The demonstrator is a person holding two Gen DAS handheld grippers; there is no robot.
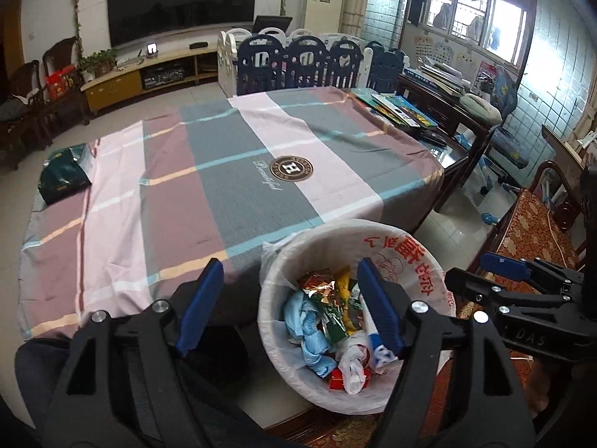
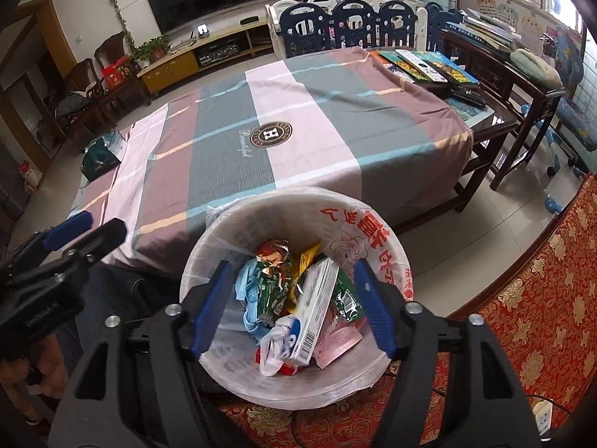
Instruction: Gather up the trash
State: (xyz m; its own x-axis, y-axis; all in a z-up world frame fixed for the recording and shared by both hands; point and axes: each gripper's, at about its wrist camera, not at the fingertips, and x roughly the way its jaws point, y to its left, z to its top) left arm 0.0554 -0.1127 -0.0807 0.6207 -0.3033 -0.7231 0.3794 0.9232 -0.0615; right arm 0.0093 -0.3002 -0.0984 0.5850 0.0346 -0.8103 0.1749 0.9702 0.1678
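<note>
Two grippers tilted down over trash bin (image 2: 209, 250), left gripper (image 1: 291, 306) agape, right gripper (image 2: 293, 304) agape, both empty

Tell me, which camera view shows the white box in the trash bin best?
The right wrist view: the white box lies on top of the trash, its barcode visible. In the left wrist view only a corner shows behind the left gripper's finger.

Both tongs, left (image 1: 291, 306) and right (image 2: 294, 308), gape empty.

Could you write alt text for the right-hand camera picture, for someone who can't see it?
Open right gripper poised above a lined bin filled with wrappers and a white box; its jaws hold nothing. Behind is a striped tablecloth.
</note>
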